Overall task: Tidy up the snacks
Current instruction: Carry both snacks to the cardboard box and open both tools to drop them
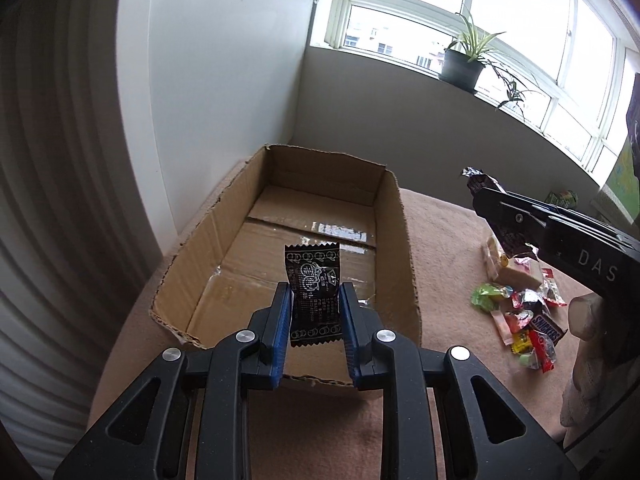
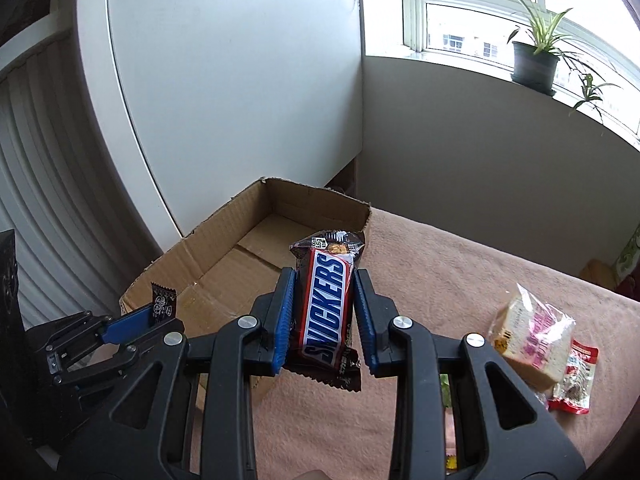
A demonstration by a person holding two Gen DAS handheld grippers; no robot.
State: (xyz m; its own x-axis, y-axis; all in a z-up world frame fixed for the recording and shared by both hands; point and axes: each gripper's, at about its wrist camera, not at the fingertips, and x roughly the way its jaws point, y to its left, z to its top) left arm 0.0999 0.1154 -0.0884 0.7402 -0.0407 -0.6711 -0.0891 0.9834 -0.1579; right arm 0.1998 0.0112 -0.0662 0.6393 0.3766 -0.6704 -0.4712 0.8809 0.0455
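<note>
Over the near end of the cardboard box [image 1: 280, 216], the left gripper [image 1: 315, 300] clenched a black sachet [image 1: 314, 280]. Beside the box's right wall, the right gripper [image 2: 324, 284] clamped a Snickers bar [image 2: 326, 300]. Each should clear the rim before letting go.

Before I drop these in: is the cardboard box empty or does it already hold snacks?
Empty. The cardboard box shows only bare floor and tape; the near corner is hidden.
</note>
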